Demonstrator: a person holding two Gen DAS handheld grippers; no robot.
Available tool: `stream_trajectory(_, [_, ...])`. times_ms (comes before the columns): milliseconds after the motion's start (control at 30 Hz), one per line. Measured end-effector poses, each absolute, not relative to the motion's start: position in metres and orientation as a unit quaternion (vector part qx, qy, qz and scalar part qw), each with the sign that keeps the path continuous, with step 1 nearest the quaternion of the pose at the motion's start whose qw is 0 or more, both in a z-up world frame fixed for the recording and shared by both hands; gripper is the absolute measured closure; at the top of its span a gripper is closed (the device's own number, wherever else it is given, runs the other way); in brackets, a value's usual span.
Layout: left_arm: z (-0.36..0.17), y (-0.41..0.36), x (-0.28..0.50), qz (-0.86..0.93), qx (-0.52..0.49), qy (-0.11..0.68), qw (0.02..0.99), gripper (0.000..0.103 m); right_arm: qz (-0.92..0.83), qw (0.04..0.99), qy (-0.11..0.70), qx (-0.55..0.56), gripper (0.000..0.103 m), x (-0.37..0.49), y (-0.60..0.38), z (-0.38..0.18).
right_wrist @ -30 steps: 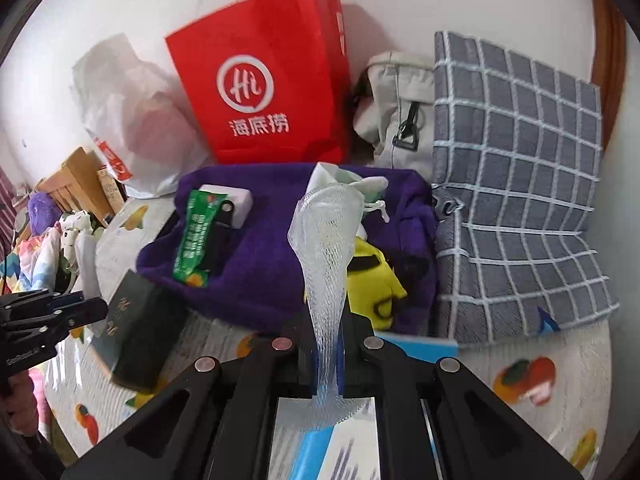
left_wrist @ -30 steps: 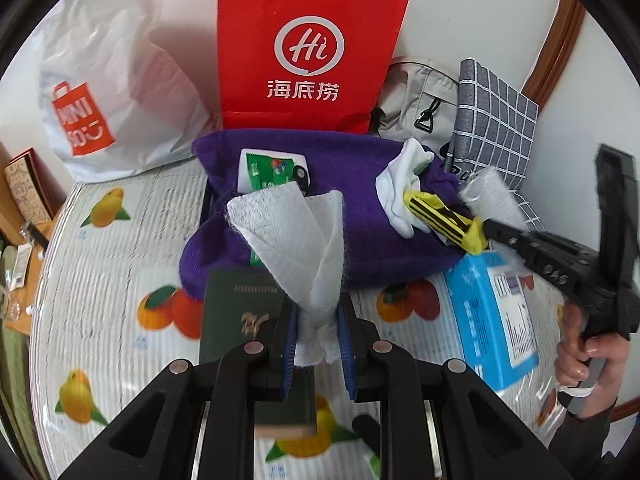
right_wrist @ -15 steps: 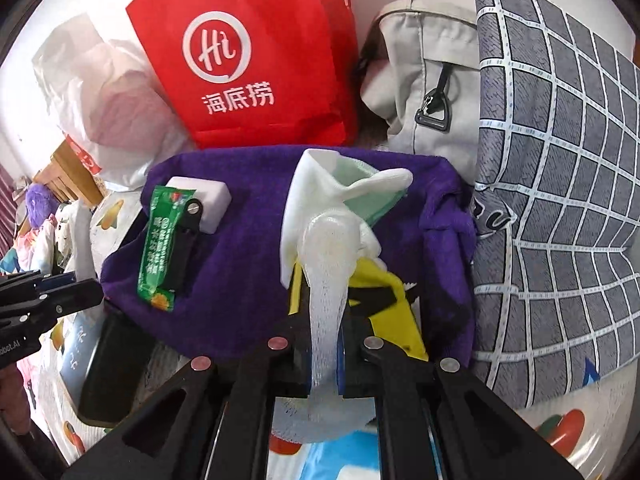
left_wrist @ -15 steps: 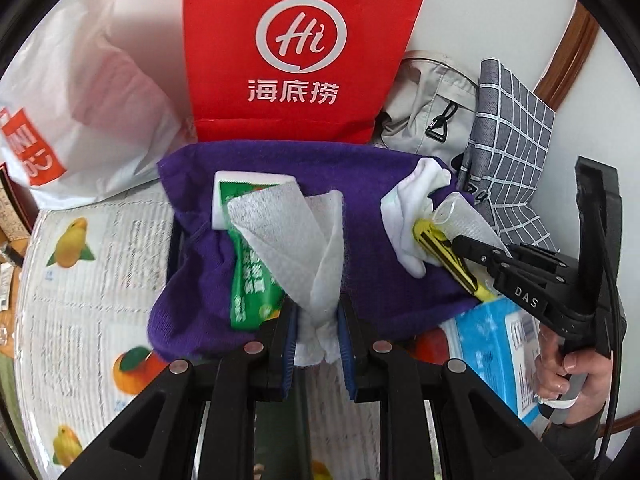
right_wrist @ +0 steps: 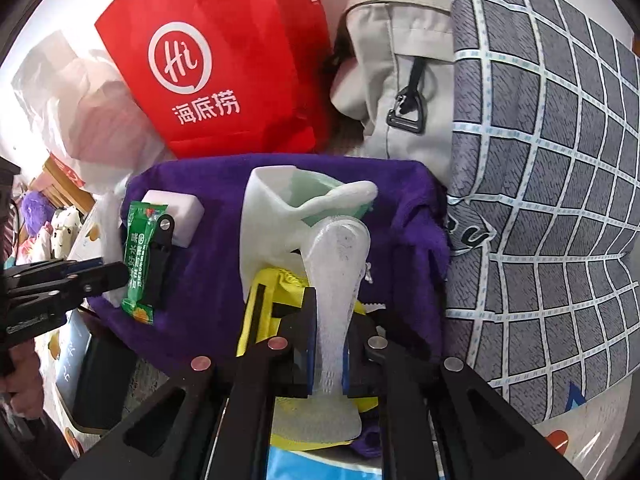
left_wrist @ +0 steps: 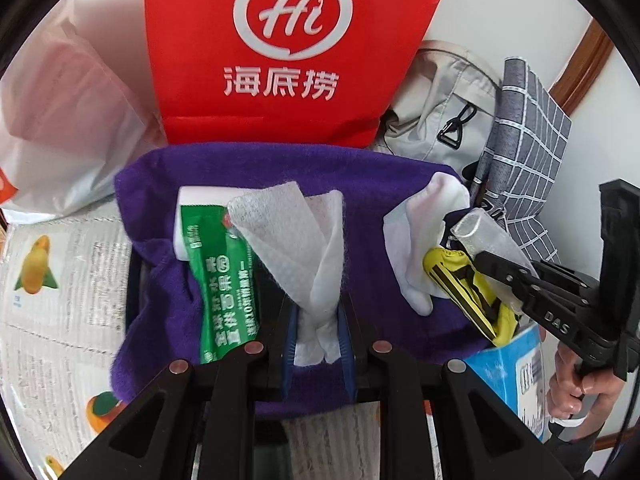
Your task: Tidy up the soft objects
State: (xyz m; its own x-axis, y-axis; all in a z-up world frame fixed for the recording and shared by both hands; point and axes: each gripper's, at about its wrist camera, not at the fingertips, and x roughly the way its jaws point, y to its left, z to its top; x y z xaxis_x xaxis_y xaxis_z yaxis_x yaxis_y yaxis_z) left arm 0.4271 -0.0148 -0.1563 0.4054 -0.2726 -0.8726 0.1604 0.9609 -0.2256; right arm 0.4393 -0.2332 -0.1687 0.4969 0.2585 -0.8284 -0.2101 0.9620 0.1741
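My left gripper [left_wrist: 318, 344] is shut on a white wipe cloth [left_wrist: 296, 240] and holds it over the purple towel [left_wrist: 372, 264] that lines a tray. My right gripper [right_wrist: 330, 344] is shut on a clear foam net sleeve [right_wrist: 338, 276] and holds it over the towel's right part [right_wrist: 224, 272]. On the towel lie a green snack packet [left_wrist: 224, 280], a white sponge block [right_wrist: 174, 216], a white sock [left_wrist: 416, 232] and a yellow-black cloth item [right_wrist: 256, 316]. The right gripper also shows in the left wrist view [left_wrist: 516, 276]; the left gripper shows in the right wrist view [right_wrist: 100, 276].
A red paper bag [left_wrist: 296, 52], a white plastic bag [left_wrist: 60, 120], a grey backpack [right_wrist: 400, 72] and a grey checked cushion [right_wrist: 552, 184] stand behind the tray. A blue box [left_wrist: 516, 376] lies right of it, a dark booklet [right_wrist: 92, 376] left. The fruit-print tablecloth [left_wrist: 60, 280] covers the surface.
Both grippers have moved forward toward the purple towel, still holding the wipe and the net sleeve. The towel and items on it now fill more of both views.
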Motion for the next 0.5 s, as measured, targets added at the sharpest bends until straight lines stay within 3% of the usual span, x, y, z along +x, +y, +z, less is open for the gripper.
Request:
stream_trajectory(233, [-0.172,-0.023,0.435,-0.14,-0.042,0.541,0.829,0.084,0.161,0.862,0.48,0.036,0.089,0.438,-0.239,-0.169])
stream_trajectory(367, [-0.18,-0.024,0.44,-0.147,-0.048,0.546,0.824,0.083,0.171,0.862,0.474,0.045,0.062,0.439,-0.241,-0.169])
stream_trajectory(500, [-0.185,-0.025,0.441,-0.144,-0.043,0.543,0.826,0.081,0.18,0.863,0.471,0.035,0.048,0.439,-0.235,-0.169])
